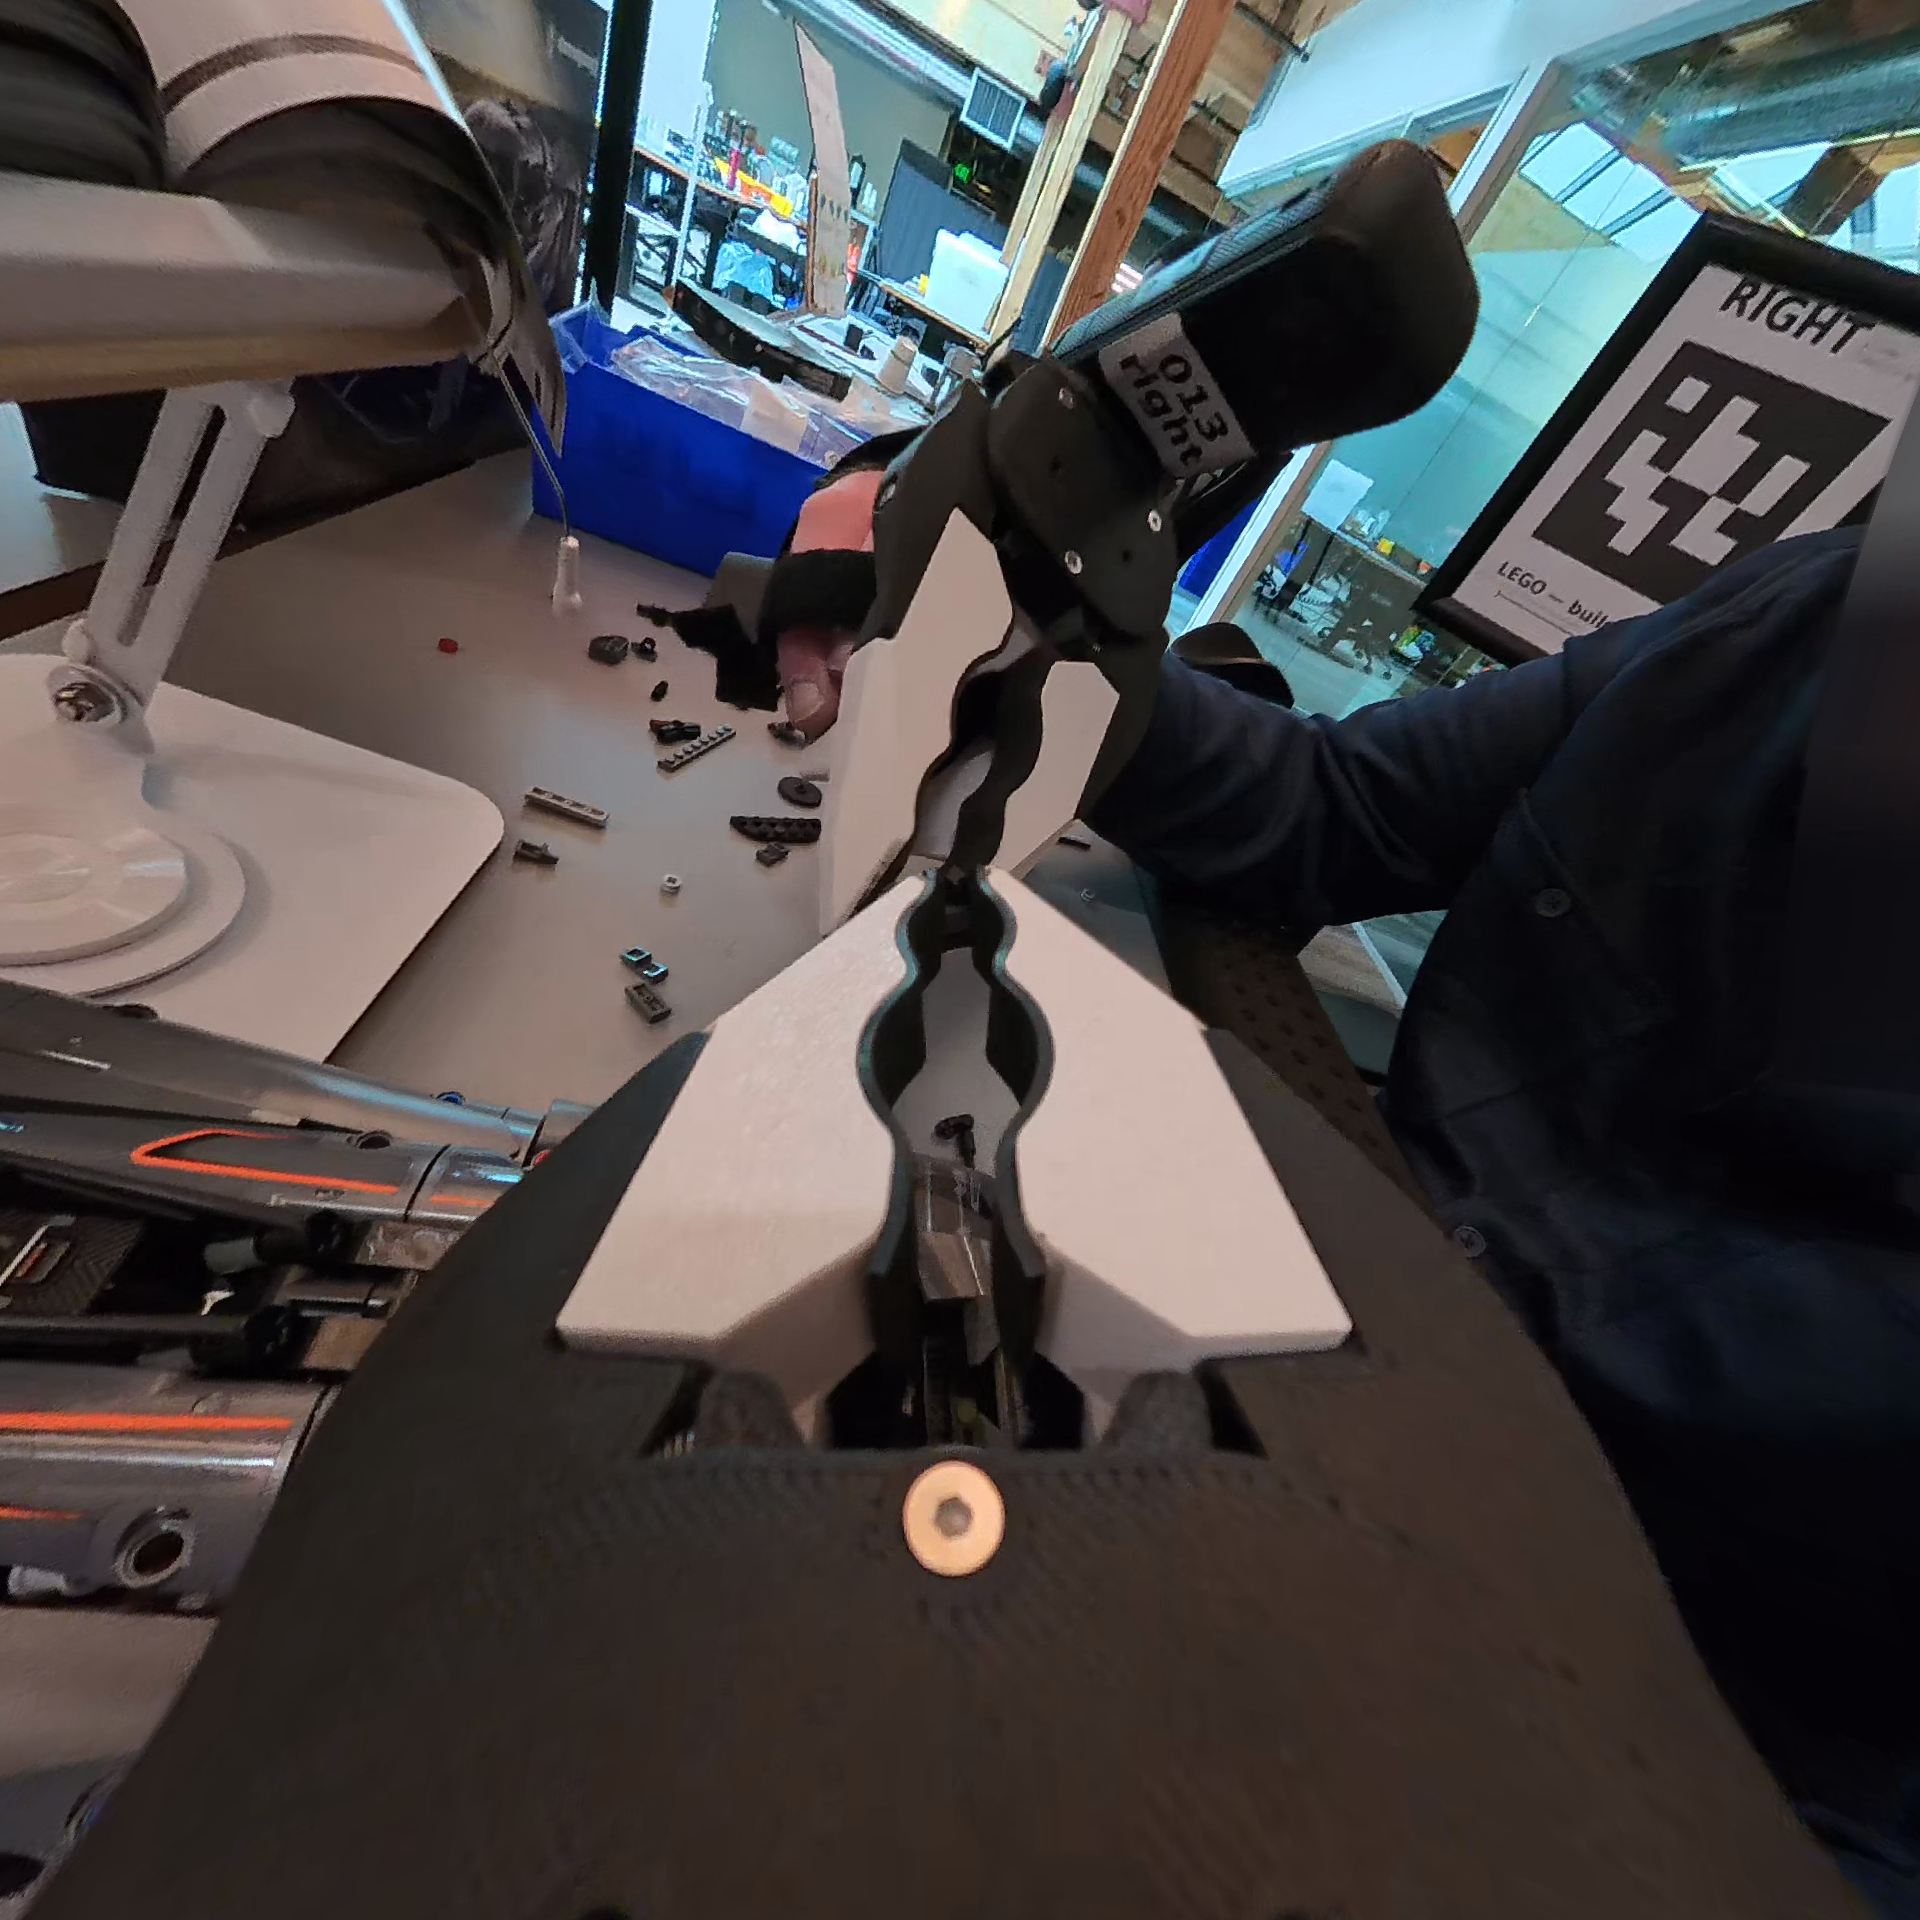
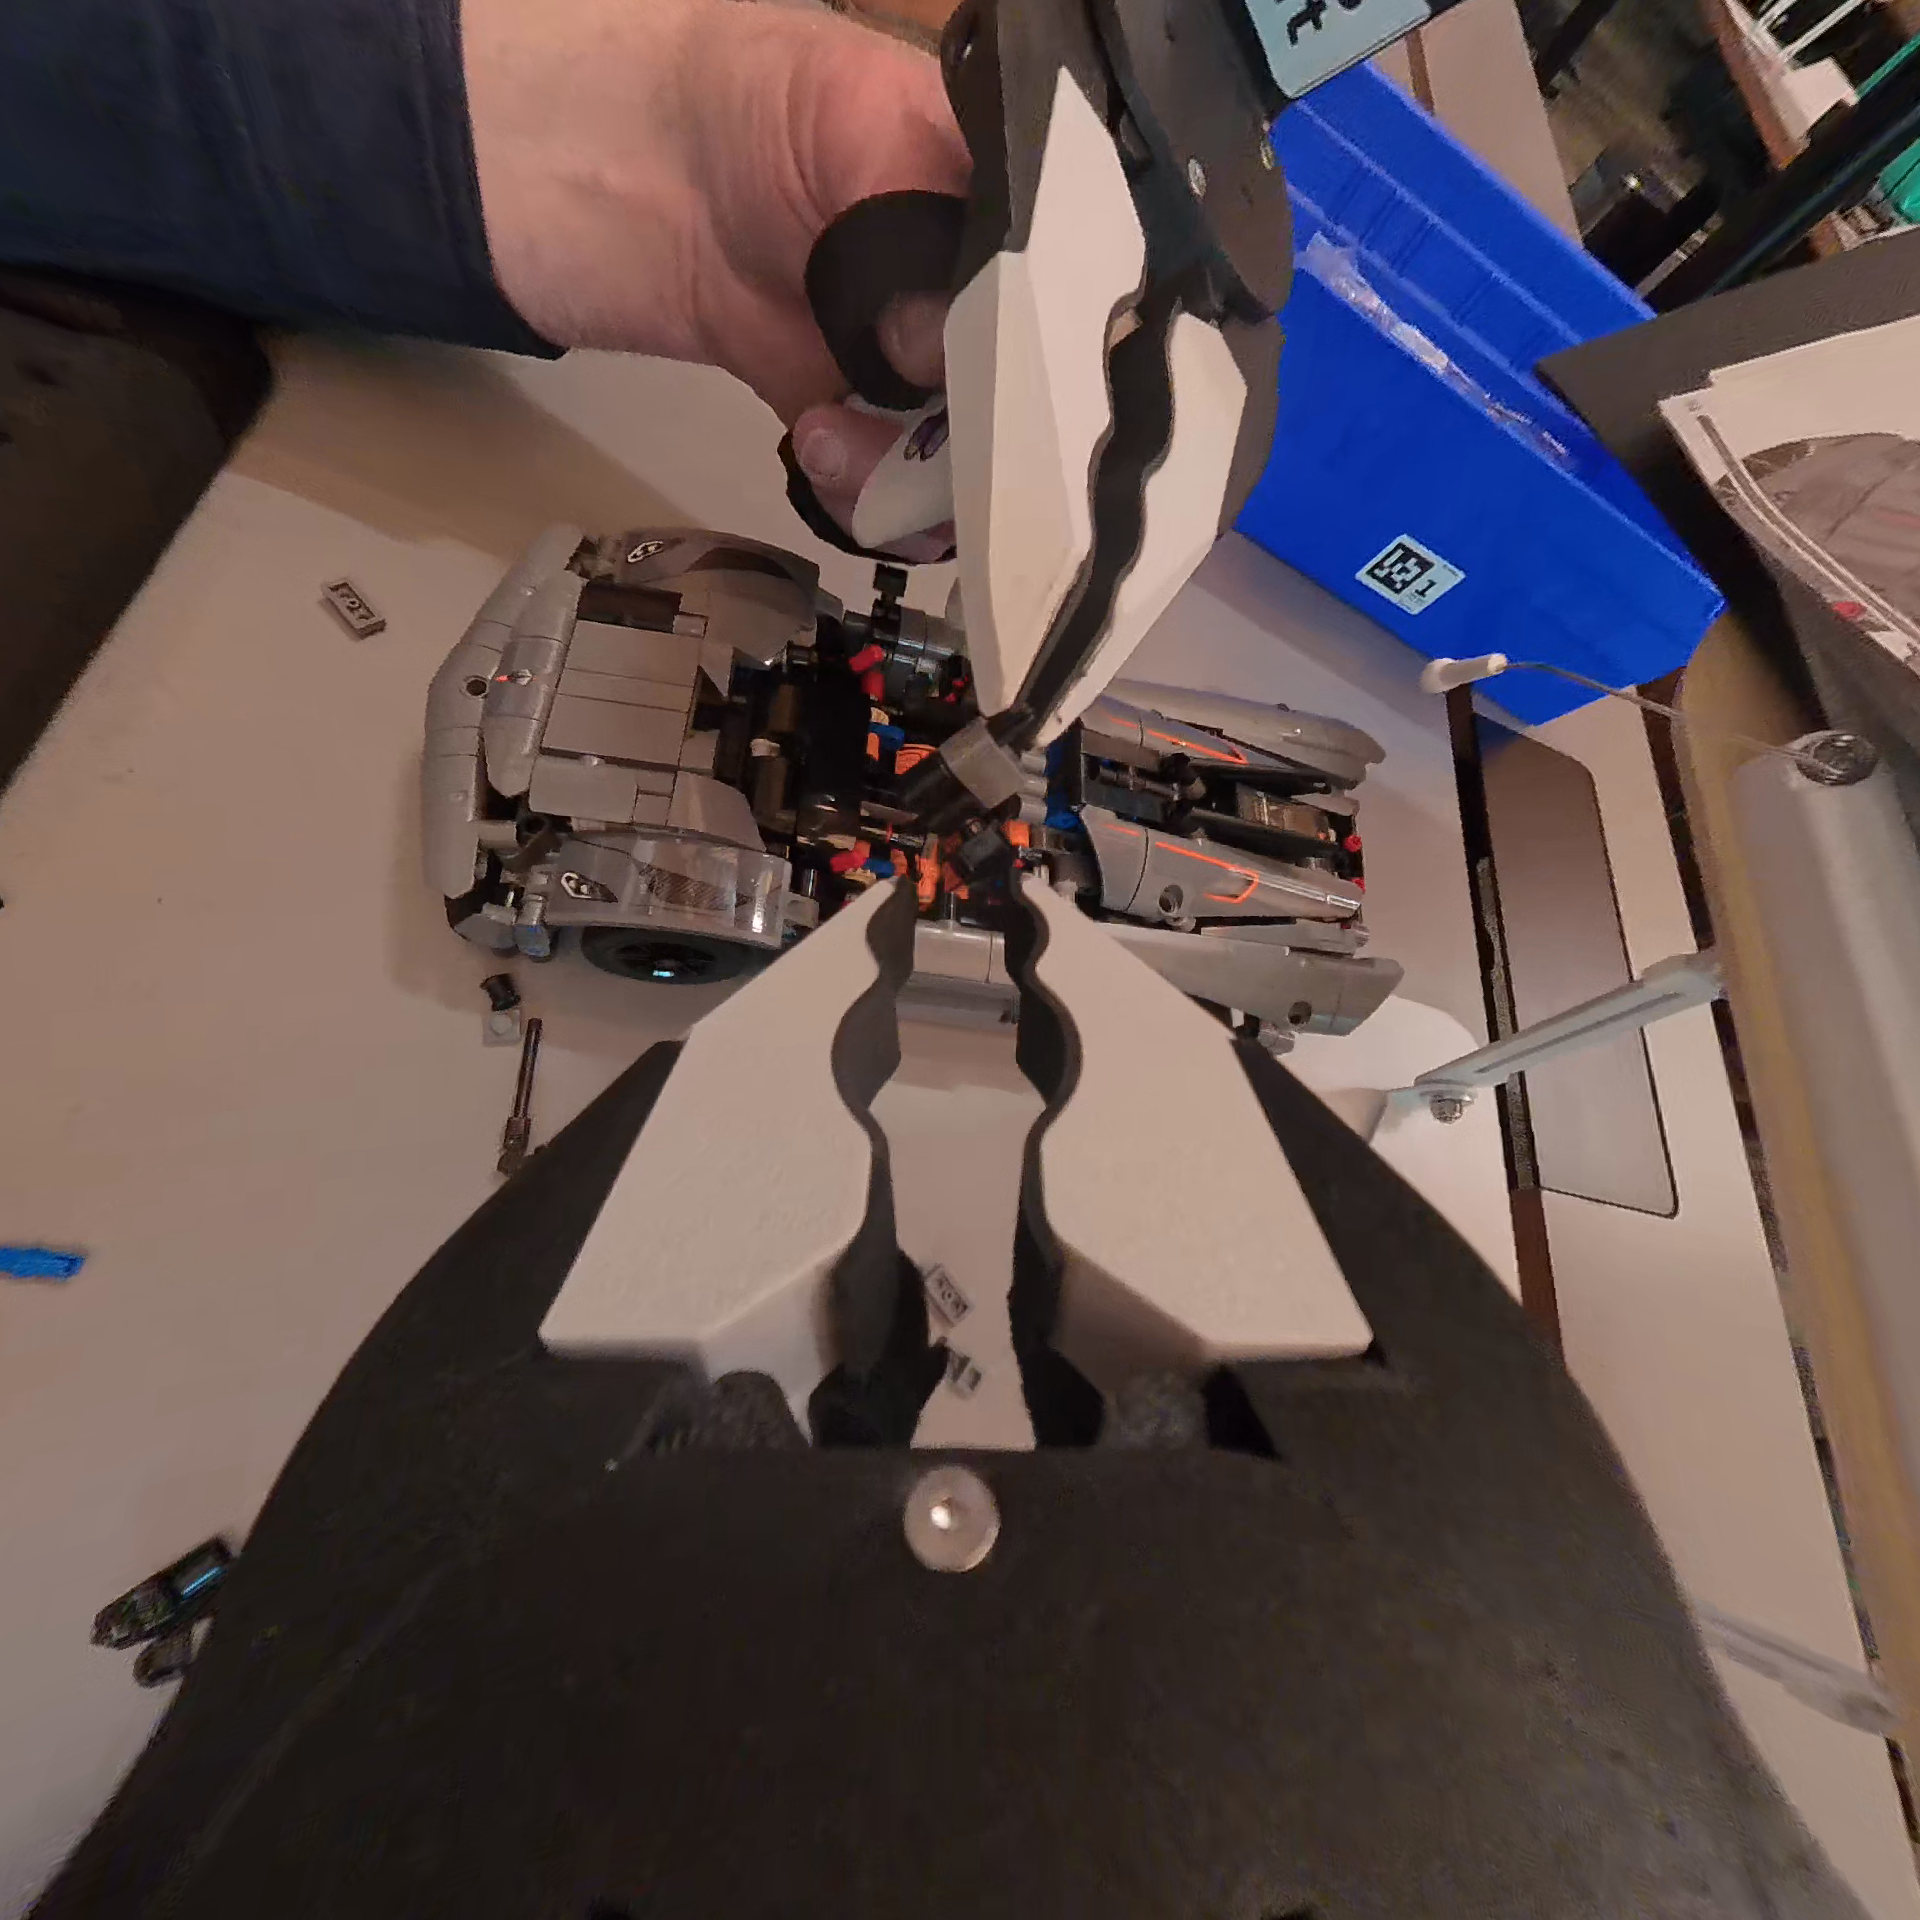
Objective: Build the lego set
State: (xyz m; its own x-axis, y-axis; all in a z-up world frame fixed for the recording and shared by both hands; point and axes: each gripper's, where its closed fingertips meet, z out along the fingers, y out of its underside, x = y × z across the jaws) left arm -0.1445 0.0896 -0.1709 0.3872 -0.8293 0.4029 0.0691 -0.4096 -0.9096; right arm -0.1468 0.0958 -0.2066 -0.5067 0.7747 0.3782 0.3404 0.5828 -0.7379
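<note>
Holding both tools above the table [image 2: 208, 935], you have the grey lego car [image 2: 644, 748] directly beneath them, resting on its wheels, bodywork open in the middle, coloured inner parts exposed.

Left gripper [image 2: 1003, 732]: seen from the right wrist view, its white fingers [image 2: 1029, 416] are drawn together at the tips and clamp a small grey piece [image 2: 977, 769], which sits just above the car's open middle section. Whether the piece touches the car cannot be told. In the left wrist view this gripper [image 1: 954, 899] shows only a narrow gap at its tips, the grip point hidden by its own fingers.

Right gripper [image 2: 961, 899]: its fingers stand parted with a clear gap and hold nothing; the tips hover just beside the held piece, over the car's near side. From the left wrist view the same gripper [image 1: 961, 852] points down, tip to tip with yours on the left.

Loose dark pieces [image 1: 707, 748] lie scattered on the table. A blue bin [image 2: 1455, 416] stands beyond the car.
</note>
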